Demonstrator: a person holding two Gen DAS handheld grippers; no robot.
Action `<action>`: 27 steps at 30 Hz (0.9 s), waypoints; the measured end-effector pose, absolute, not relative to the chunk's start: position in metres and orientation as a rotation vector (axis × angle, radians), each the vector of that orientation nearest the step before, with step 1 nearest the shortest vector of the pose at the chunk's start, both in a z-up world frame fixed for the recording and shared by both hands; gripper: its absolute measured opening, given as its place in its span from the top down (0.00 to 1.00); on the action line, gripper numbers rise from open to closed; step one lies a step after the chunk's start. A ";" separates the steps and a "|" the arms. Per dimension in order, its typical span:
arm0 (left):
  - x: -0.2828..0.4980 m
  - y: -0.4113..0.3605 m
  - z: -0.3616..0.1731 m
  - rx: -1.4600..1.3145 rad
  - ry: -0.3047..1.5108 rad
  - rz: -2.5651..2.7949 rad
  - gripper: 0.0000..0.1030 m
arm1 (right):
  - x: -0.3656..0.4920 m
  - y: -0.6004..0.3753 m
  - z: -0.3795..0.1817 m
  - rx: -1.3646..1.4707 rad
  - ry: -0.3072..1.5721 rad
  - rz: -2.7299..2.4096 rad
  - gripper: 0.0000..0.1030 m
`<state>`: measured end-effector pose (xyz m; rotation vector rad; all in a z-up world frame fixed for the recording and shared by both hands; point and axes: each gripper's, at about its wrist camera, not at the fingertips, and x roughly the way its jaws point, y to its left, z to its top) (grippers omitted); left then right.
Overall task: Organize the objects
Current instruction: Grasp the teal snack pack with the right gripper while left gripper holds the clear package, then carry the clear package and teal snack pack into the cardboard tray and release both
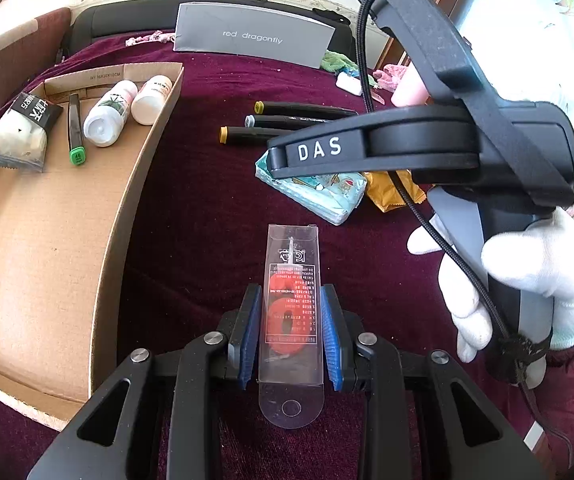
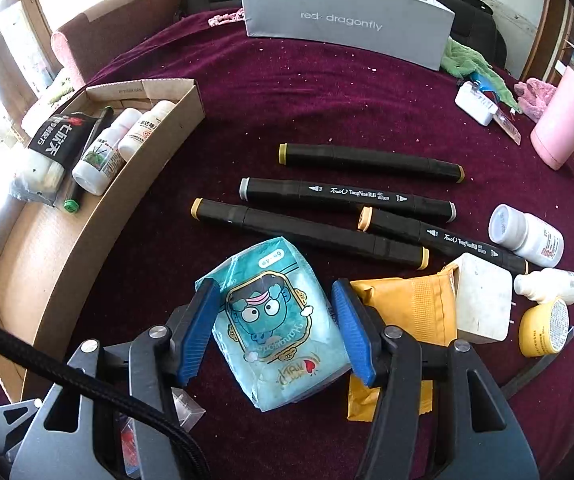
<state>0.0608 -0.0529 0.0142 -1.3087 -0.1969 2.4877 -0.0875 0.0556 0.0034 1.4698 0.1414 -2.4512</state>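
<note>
- My left gripper [image 1: 290, 332] is clamped on a clear plastic candle pack [image 1: 291, 312], the blue pads pressing its two long edges about midway along; a red number candle shows inside, and the hang tab points back at the camera.
- I judge that pack light and fairly stiff but slick, and likely to bow or crack if squeezed harder, so the edge grip near the middle looks right to me.
- My right gripper [image 2: 277, 330] stands spread wide, one finger on either side of the blue tissue pack [image 2: 277, 320], which lies on the maroon cloth [image 2: 327, 92]. I cannot tell for sure from the wrist view whether the pads touch the wrapper yet.
- The tissue pack should be soft, light and squashy with a slippery film; I would close across its short width near the middle and expect it to give before it holds.
- Just to its right lies a yellow pouch [image 2: 407, 304], partly under the right finger, so I could pinch it too.
- Beyond lie four black markers [image 2: 351, 196].
- The cardboard box [image 1: 47, 248] sits to the left, holding two white bottles [image 1: 111, 114], a marker and a snack packet at its far end; the near floor is bare.
</note>
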 end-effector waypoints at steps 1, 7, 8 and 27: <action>0.061 -0.052 0.014 -1.309 -0.191 2.490 0.76 | -0.087 0.053 0.003 1.463 0.148 -2.458 0.45; 0.063 -0.048 0.015 -1.312 -0.146 2.505 0.76 | -0.076 0.050 0.008 1.458 0.137 -2.481 0.62; 0.063 -0.048 0.015 -1.311 -0.147 2.506 0.77 | -0.074 0.051 0.009 1.457 0.132 -2.482 0.71; 0.062 -0.063 0.014 -1.300 -0.306 2.508 0.77 | -0.066 0.059 0.027 1.433 -0.104 -2.464 0.41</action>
